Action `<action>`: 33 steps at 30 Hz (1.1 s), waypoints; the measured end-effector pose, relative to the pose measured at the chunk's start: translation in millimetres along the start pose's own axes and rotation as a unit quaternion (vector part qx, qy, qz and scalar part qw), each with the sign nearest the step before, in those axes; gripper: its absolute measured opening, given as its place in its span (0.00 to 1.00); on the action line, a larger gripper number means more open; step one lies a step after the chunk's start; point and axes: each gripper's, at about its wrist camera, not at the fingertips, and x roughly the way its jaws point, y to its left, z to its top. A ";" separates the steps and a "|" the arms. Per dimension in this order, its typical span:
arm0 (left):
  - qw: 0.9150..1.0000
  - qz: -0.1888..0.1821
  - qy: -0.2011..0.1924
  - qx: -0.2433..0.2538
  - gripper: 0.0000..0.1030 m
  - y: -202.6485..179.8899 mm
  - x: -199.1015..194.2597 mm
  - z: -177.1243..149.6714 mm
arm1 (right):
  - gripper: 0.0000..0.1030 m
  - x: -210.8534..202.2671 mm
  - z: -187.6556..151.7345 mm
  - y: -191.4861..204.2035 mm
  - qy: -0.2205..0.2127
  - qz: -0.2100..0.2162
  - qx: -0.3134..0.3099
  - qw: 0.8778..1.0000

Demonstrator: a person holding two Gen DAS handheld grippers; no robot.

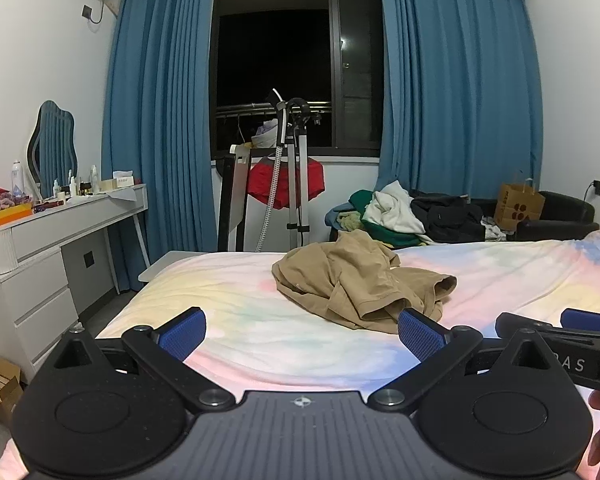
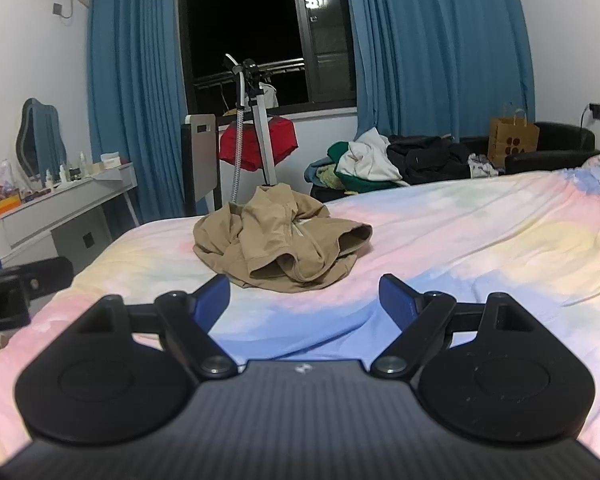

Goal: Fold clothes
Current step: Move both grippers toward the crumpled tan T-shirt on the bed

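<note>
Two grippers, left gripper [image 1: 302, 336] and right gripper [image 2: 304, 300], both spread wide, one crumpled tan shirt [image 1: 356, 280] ahead on one pastel bed [image 1: 236, 320]

A crumpled tan shirt [image 2: 278, 240] lies on the pastel bedsheet [image 2: 460, 232] ahead of the right gripper [image 2: 304, 300], fingers spread.

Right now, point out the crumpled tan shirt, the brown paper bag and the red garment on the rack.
crumpled tan shirt [image 1: 352, 280]: left wrist view, middle of heap.
brown paper bag [image 2: 512, 138]: right wrist view, printed front.
red garment [image 1: 320, 180]: left wrist view, right half.
</note>
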 end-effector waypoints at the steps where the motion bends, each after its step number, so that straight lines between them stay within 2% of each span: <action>1: 1.000 -0.002 0.001 -0.003 1.00 1.0 0.4 -0.7 | 0.81 -0.7 -0.1 2.8 -0.001 0.000 -0.003 1.000; 10: 0.999 -0.020 0.007 -0.028 1.00 9.6 3.4 -6.2 | 0.81 -7.3 -0.7 28.2 -0.012 0.004 -0.031 0.999; 21: 1.000 -0.001 0.000 0.003 1.00 -4.8 15.2 -12.0 | 0.81 -8.5 0.6 24.4 -0.009 0.008 -0.019 1.000; 33: 1.000 -0.008 0.002 -0.002 1.00 -3.4 19.3 -16.2 | 0.81 -11.3 3.7 21.9 -0.017 0.008 -0.012 1.000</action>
